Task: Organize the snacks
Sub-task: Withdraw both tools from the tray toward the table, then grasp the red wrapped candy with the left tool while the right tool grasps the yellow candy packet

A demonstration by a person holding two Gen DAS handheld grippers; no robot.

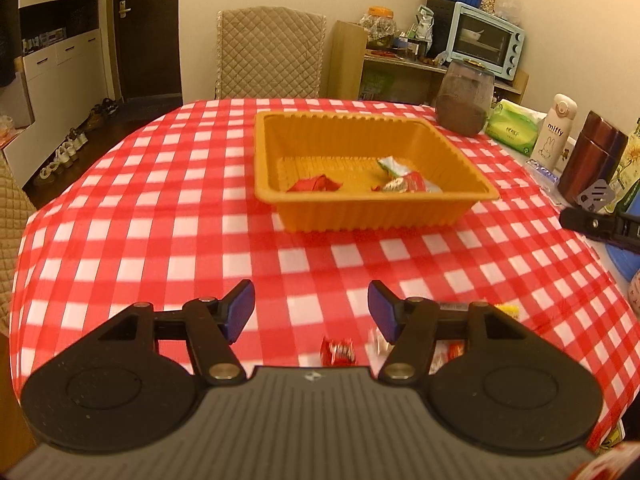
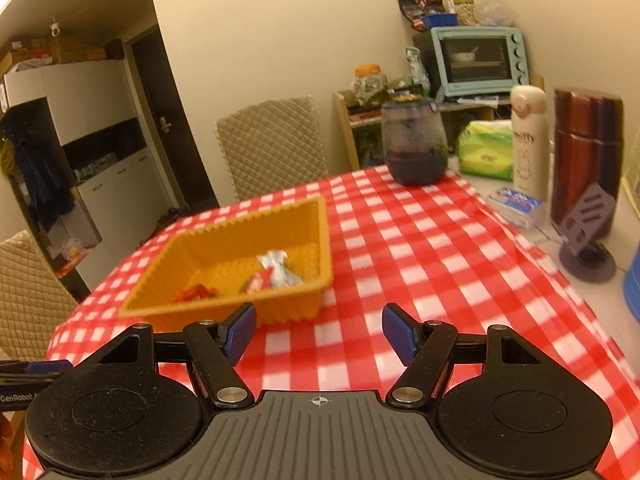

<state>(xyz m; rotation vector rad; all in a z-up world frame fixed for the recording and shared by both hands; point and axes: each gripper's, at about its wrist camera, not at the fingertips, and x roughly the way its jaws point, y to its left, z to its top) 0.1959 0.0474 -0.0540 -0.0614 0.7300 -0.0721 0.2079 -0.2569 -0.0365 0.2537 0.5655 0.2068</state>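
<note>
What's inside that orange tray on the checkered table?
The orange tray holds a few wrapped snacks: a red wrapper toward the left, and a green-white packet with a red-white one toward the right. The near wall hides the floor just behind it.

White bottle [image 1: 557,132] at the table's far right edge reads "miffy" in dark lowercase, rabbit drawing below it; in the right wrist view the same word on it is blurred, barely legible. "GenRobot" in white, cut off after a further "A", on the black body of the left gripper [image 2: 24,398] at the left edge of the right wrist view. Print on snack wrappers, green tissue pack and shelf packets too small or blurred to read.
</note>
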